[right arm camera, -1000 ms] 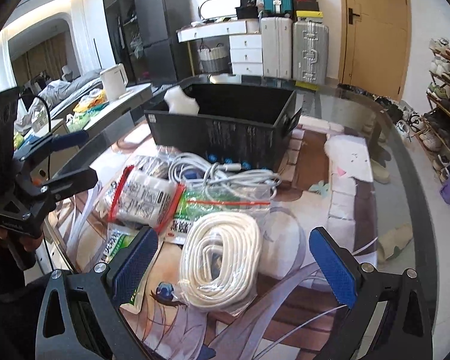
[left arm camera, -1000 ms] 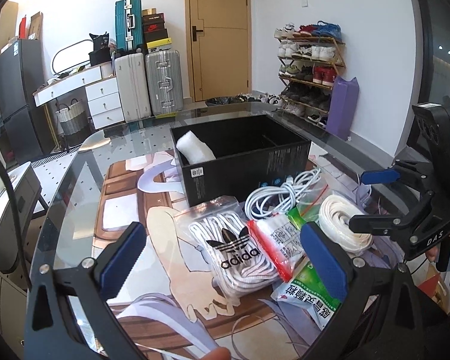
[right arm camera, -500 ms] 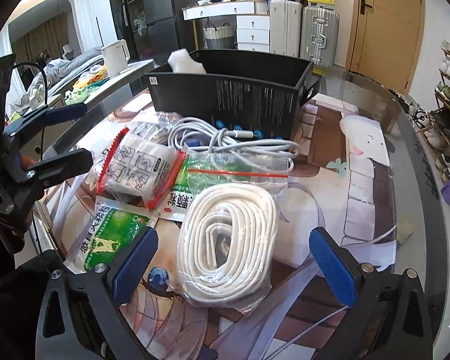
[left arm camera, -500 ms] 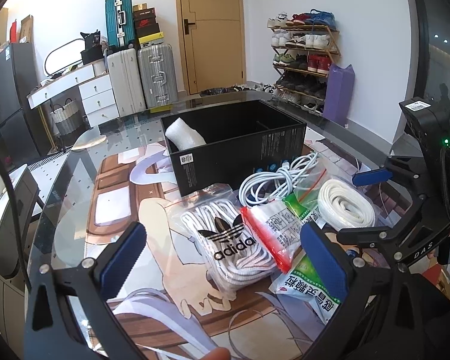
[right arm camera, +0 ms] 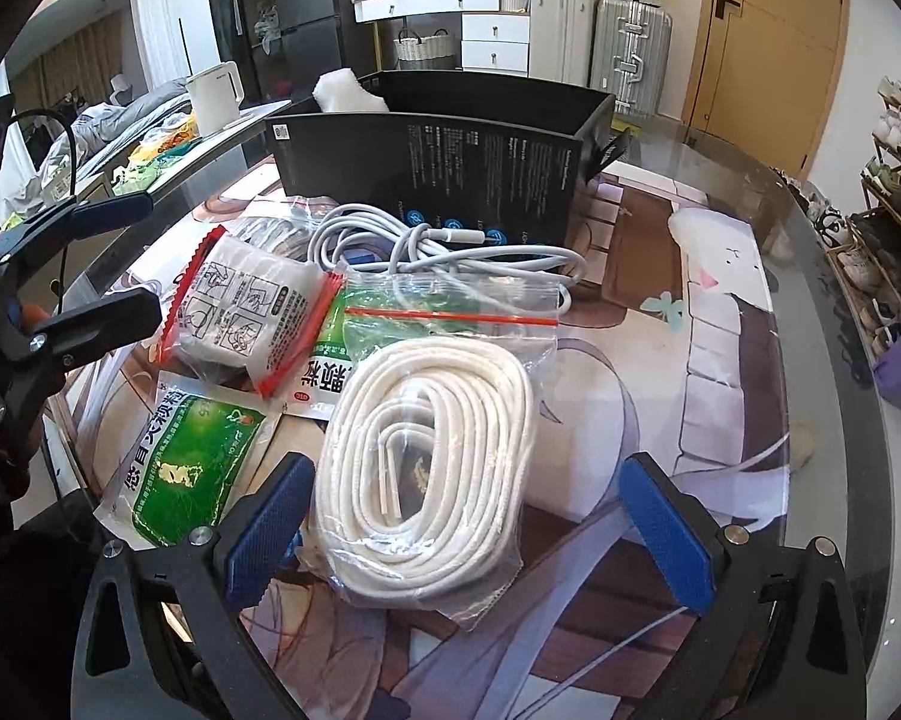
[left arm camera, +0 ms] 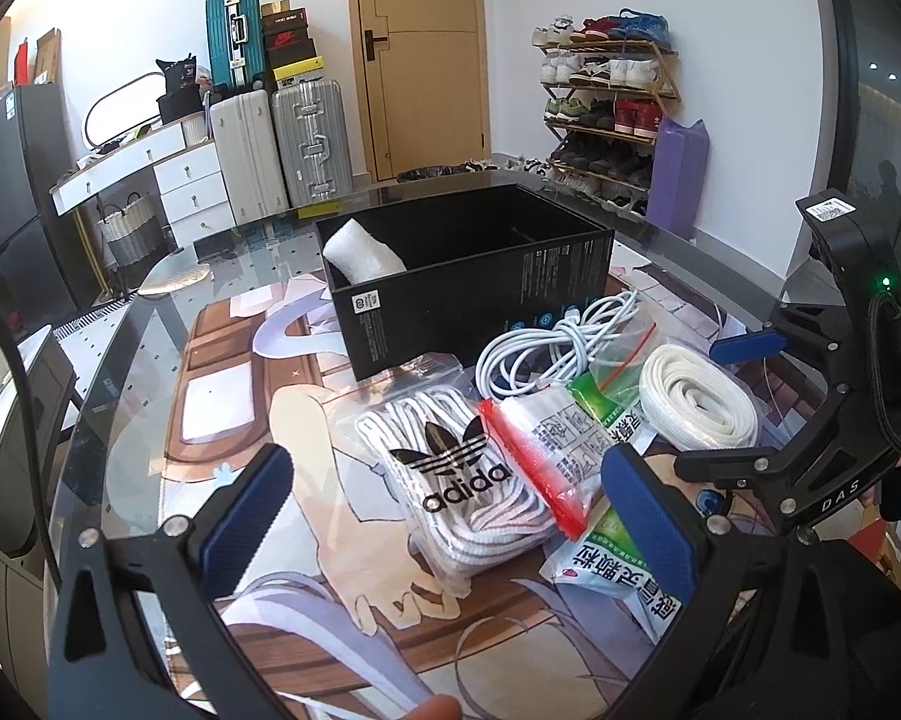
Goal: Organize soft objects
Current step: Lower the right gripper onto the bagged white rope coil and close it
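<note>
Both views show a closer approach than a second ago. Left wrist view: my left gripper (left arm camera: 444, 516), jaws apart, hangs over the shoelace bag (left arm camera: 456, 474), centre frame; black box (left arm camera: 468, 282) behind. Right wrist view: my right gripper (right arm camera: 468, 525), apart, straddles the rope coil (right arm camera: 426, 474) on the glass table (right arm camera: 810, 312); suitcases upper right.

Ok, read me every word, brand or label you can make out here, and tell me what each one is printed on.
"adidas": clear plastic bag of white shoelaces.
"DAS": black frame of the right gripper.
"OTC": red oval on the green and white medicine sachet; its Chinese lettering is not legible to me.
Black cardboard box: white small print, too small to read.
Red-edged pouch: diagrams, text too small.
</note>
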### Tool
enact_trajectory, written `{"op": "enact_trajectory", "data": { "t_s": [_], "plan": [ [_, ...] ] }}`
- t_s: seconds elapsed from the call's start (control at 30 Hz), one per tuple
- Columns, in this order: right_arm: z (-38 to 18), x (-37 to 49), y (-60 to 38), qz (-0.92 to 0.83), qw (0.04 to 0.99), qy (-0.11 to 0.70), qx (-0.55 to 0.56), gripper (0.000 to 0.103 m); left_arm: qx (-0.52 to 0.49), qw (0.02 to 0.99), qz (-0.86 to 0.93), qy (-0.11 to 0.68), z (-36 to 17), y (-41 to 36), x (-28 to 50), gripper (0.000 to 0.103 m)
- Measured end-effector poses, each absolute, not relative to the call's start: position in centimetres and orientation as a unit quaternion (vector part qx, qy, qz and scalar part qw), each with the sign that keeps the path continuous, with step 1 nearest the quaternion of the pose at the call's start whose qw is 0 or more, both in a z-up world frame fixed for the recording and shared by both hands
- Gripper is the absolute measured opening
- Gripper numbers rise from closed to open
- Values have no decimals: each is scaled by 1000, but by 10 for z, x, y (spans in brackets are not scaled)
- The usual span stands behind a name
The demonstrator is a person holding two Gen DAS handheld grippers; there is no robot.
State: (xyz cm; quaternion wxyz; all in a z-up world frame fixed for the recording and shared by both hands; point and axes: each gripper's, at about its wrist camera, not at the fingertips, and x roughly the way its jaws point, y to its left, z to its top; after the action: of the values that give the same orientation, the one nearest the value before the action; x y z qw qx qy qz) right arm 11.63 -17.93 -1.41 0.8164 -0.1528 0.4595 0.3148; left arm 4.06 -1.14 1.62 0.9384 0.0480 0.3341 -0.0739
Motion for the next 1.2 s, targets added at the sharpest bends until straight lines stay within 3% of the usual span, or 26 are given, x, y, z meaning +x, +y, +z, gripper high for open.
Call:
{"op": "enact_trajectory", "data": {
  "t_s": [0.5,0.83,1.2],
  "plan": [
    [-13,113,-177,303,824,455,-148,101,46,938,-72,335,15,-8,42,103],
    [-7,104,-171,329,813,452,-161,80,44,938,-71,337,14,-6,42,103],
    [-2,100,-172,336,810,451,-166,49,46,938,-72,337,14,-7,41,103]
  ]
}}
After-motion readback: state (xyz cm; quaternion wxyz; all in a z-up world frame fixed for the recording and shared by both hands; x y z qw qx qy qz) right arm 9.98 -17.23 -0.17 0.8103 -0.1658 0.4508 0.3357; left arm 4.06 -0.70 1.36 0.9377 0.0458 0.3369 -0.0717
